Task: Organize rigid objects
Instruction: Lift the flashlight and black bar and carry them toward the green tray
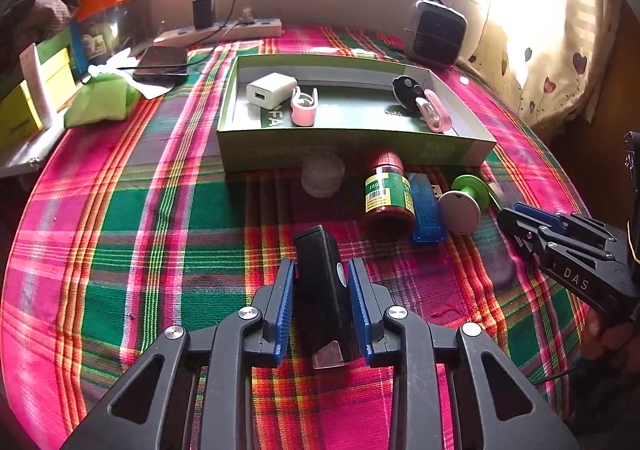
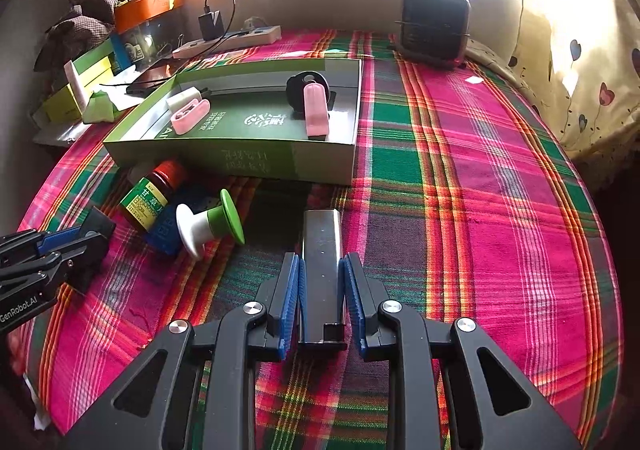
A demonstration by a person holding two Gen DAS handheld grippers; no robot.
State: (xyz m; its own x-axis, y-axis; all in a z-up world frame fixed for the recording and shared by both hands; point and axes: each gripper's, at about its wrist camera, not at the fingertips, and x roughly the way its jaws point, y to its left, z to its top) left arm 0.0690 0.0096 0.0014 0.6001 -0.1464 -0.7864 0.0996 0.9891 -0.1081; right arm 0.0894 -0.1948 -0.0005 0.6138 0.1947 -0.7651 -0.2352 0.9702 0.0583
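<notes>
My left gripper [image 1: 321,270] is shut on a black rectangular block [image 1: 322,282] just over the plaid cloth. My right gripper [image 2: 322,266] is shut on a flat silver metal bar [image 2: 323,250]. Ahead stands a shallow green box [image 1: 352,154] [image 2: 256,162] holding a white charger [image 1: 270,90], two pink clips [image 1: 304,106] [image 2: 316,110] and a black round piece [image 2: 306,88]. In front of the box lie a brown bottle with a red cap [image 1: 388,190] [image 2: 154,194], a blue USB stick [image 1: 426,210], a green and white spool [image 1: 466,202] [image 2: 212,226] and a clear lid [image 1: 323,174].
A power strip [image 1: 224,32] with a plugged black adapter [image 1: 203,12], a phone [image 1: 162,64] and green and yellow boxes [image 1: 36,90] crowd the back left. A black speaker-like box [image 1: 436,32] [image 2: 434,24] stands back right. A curtain [image 2: 580,70] hangs at the right.
</notes>
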